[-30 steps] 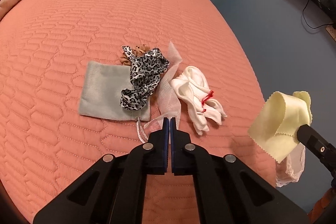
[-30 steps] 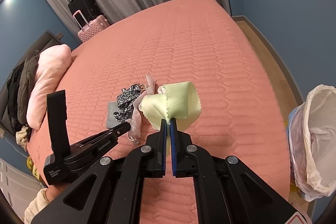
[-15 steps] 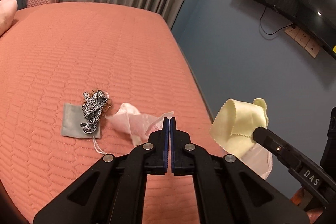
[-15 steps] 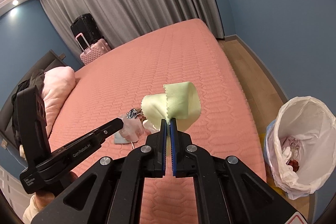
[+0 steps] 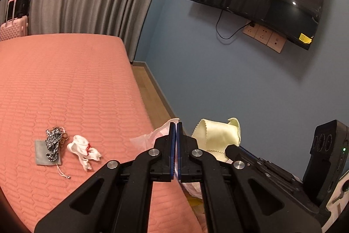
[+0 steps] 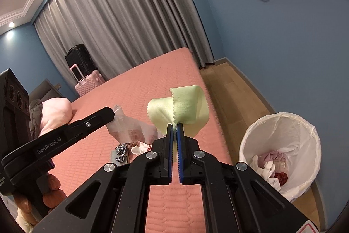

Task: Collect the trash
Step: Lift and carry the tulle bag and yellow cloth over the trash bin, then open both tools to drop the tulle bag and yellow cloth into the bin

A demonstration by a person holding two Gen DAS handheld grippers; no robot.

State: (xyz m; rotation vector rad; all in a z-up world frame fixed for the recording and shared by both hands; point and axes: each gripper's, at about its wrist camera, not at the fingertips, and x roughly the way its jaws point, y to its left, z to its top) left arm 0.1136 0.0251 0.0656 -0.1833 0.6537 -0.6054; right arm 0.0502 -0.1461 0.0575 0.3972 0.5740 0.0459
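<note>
- The right gripper (image 6: 174, 125) has its fingers pinched together on a pale yellow cloth (image 6: 184, 105), which stands up and curls above the fingertips, over the edge of the bed (image 6: 139, 88).
- The left gripper (image 5: 176, 123) has its fingers pressed together on a thin plastic bag (image 5: 150, 139), which hangs from the tips above the bed's edge.
- The trash bin (image 6: 281, 123), lined in white, stands on the floor beside the bed, below and to the right of the right gripper, with some trash inside.
- A white sock (image 5: 84, 150), a leopard-print cloth (image 5: 52, 141) and a grey pouch (image 5: 40, 153) lie together on the bed, well apart from both grippers.
</note>
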